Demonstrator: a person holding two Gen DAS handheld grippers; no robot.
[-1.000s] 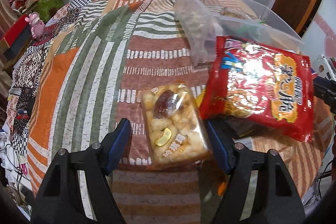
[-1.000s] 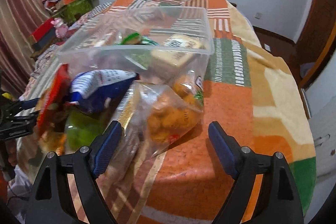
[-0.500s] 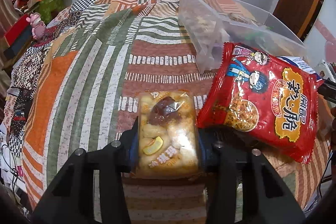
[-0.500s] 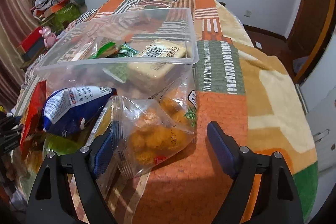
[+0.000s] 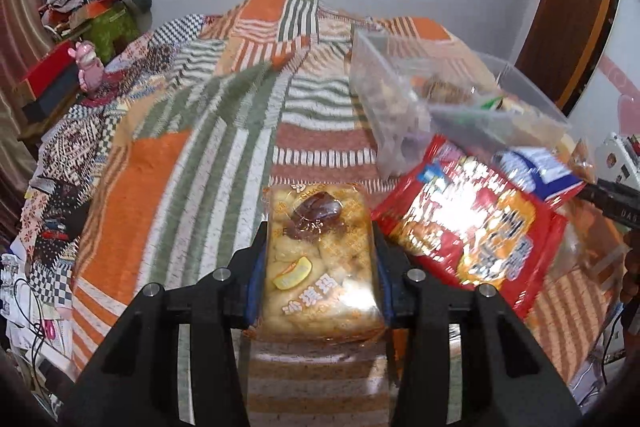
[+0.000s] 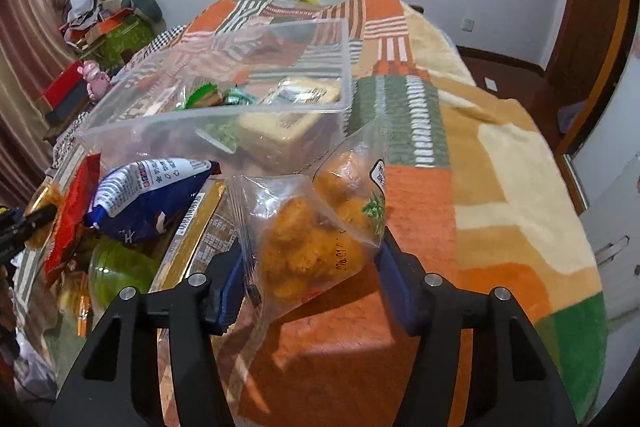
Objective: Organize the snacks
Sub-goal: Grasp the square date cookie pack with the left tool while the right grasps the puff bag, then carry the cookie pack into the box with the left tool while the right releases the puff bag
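- Bed [image 5: 208, 163] under a patchwork blanket [image 6: 500, 187]: soft, uneven ground, so anything set near the edge could slide or tip off.
- Clear bin [image 6: 224, 115] at mid-bed, open on top, already holding a few wrapped snacks; thin walls, easily shoved across the blanket by a careless drop.
- Red pack [image 5: 472, 223] lying just right of the left claw, leaning against the bin's near corner; likely to be nudged as the held pack lifts past it.
- Blue pack [image 6: 148, 199] resting on the pile in front of the bin, touching the bin wall.
- Pastry pack [image 5: 320, 259], clear wrap with pale puffs inside, pinched at both sides by the left claw [image 5: 318, 267] and seemingly raised a little off the blanket; slick film, so a slip under a quick swing looks possible, and a hard squeeze could crush the puffs.
- Bag of orange balls [image 6: 316, 227] lying against the bin's front wall, between the spread fingers of the right claw [image 6: 312, 287]; not gripped yet, jaws still wide of the bag on the right side.
- Loose film there could bunch and leave only a corner caught, letting the bag drop short of the bin.
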